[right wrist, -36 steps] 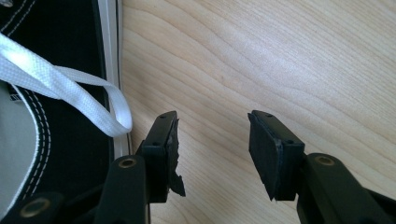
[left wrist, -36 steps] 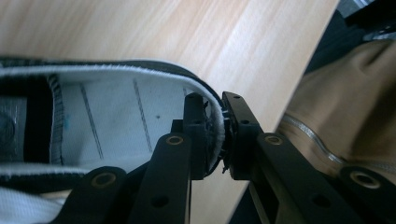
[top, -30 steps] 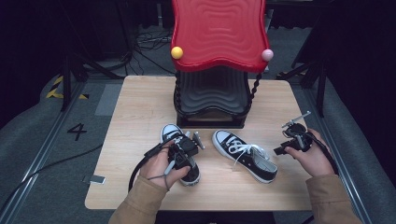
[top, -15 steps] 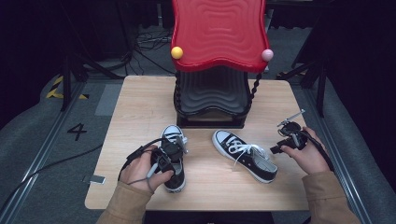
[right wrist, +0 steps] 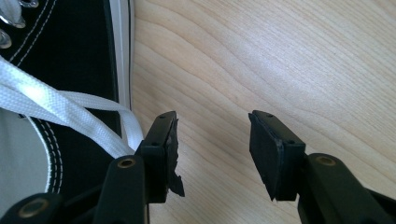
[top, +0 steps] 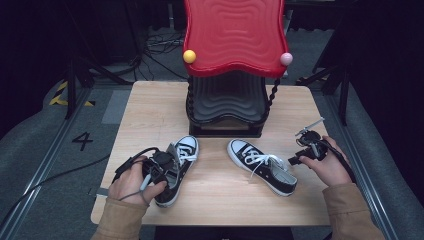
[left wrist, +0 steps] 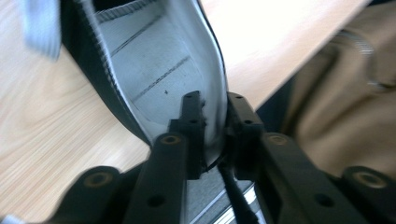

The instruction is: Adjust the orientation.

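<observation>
1. Left shoe (top: 176, 170) lies at the near left of the table (top: 150, 110), toe toward the red-topped rack (top: 232, 65) at the back, heel near the front edge. Black canvas, white toe cap, laces loose.
2. Left gripper (top: 167, 167) holds this shoe by the wall of its heel opening. In the left gripper view the two black jaws stand narrow, one inside the shoe (left wrist: 154, 70) against the grey lining, the other outside, and the wall is pinched between them. The jaws have just been closing further on it.
3. Change since a second ago: the shoe and the left hand (top: 135, 182) have slid leftward and nearer the person, so the gap between the two shoes has grown. Judgement: the left shoe is being dragged into position, probably to line it up beside its partner; the grip looks firm enough for that.
4. Right shoe (top: 262, 166) lies right of centre, toe angled toward the rack, well apart from the left one. It appears unmoved.
5. Right gripper (right wrist: 212, 149) rests just beside the right shoe's sole (right wrist: 122, 60), jaws wide with bare wood between them. A lace (right wrist: 70, 114) seems to touch one jaw; the angle is poor.
6. Right hand (top: 325, 165) sits low at the table's right side, forearm coming in from the near edge.
</observation>
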The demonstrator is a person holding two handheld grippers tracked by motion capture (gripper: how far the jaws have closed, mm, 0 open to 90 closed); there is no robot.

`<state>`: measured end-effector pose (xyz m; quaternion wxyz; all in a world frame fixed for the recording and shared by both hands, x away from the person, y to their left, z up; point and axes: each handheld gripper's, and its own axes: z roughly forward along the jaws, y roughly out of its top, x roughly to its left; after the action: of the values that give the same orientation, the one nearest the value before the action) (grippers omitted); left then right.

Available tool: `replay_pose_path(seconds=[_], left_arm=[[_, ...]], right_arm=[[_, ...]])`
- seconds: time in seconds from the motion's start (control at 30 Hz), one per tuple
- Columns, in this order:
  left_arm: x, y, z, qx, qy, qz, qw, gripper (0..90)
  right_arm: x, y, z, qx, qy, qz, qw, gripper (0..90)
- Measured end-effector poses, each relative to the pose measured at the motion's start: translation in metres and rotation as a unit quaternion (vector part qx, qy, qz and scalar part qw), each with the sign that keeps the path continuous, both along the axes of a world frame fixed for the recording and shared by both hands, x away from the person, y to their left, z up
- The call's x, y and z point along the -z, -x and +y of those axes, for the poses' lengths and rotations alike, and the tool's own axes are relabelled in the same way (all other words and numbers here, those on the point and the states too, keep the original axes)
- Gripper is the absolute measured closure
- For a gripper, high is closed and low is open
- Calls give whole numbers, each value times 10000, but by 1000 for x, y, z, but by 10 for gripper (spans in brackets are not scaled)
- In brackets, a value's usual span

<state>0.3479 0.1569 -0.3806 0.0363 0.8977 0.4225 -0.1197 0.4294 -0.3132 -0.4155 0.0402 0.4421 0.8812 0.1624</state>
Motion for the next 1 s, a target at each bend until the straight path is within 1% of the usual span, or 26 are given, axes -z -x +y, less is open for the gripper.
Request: replay_pose_path(seconds=[0.03,0.07,0.1,0.13,0.17,0.23,0.3,0.33,0.43,0.5,0.53,0.57,0.6,0.63,0.67,0.7,0.8,0.83,0.87,0.9,1.0], left_arm=[[1,-1,4,-85,-135,-107,9998,838],[2,-2,6,-144,-204,-131,9996,843],[4,-3,7,-221,-294,-111,9993,841],[8,-5,9,-287,-323,-74,9990,833],[9,-6,10,-257,-227,-67,9994,829],[11,-7,9,-216,-134,-28,9997,829],[10,-8,9,-216,-87,-74,9997,812],[10,-8,8,-217,-59,-92,9997,797],[7,-10,8,-204,192,-194,9994,727],[7,-10,8,-208,204,-229,9993,690],[8,-12,7,-188,387,-280,9987,678],[9,-14,7,-129,518,-283,9982,678],[10,-14,7,-132,608,-308,9976,678],[10,-14,7,-132,608,-308,9976,678],[11,-16,8,-159,683,-416,9967,678],[12,-16,8,-170,703,-474,9963,678],[17,-18,5,-145,796,-563,9951,675],[20,-18,4,-154,824,-626,9945,674],[20,-18,4,-154,824,-626,9945,676],[22,-19,2,-215,822,-753,9935,676],[26,-20,-1,-258,737,-903,9928,700]], right_arm=[[1,0,1,-16,9,12,10000,524],[2,0,2,-20,21,23,10000,524],[2,0,2,-32,21,32,10000,524],[3,0,3,-38,32,39,10000,523],[3,0,3,-42,38,50,10000,523],[3,0,3,-41,37,52,10000,522],[3,0,2,-21,16,43,10000,522],[3,0,1,-26,13,43,10000,522],[3,1,0,-3,5,42,10000,521],[3,1,0,-8,11,42,10000,522],[3,1,0,-18,2,60,10000,527],[4,1,0,-33,3,76,10000,527],[4,1,0,-42,8,77,10000,529],[4,1,0,-38,4,86,10000,532],[4,1,0,-46,9,88,10000,533],[4,1,0,-48,2,87,10000,533],[5,1,0,-39,2,89,10000,531],[5,1,0,-42,7,93,9999,530],[5,1,0,-42,7,93,9999,530],[5,0,0,-40,17,101,9999,530],[7,0,1,-66,22,132,9999,529]])
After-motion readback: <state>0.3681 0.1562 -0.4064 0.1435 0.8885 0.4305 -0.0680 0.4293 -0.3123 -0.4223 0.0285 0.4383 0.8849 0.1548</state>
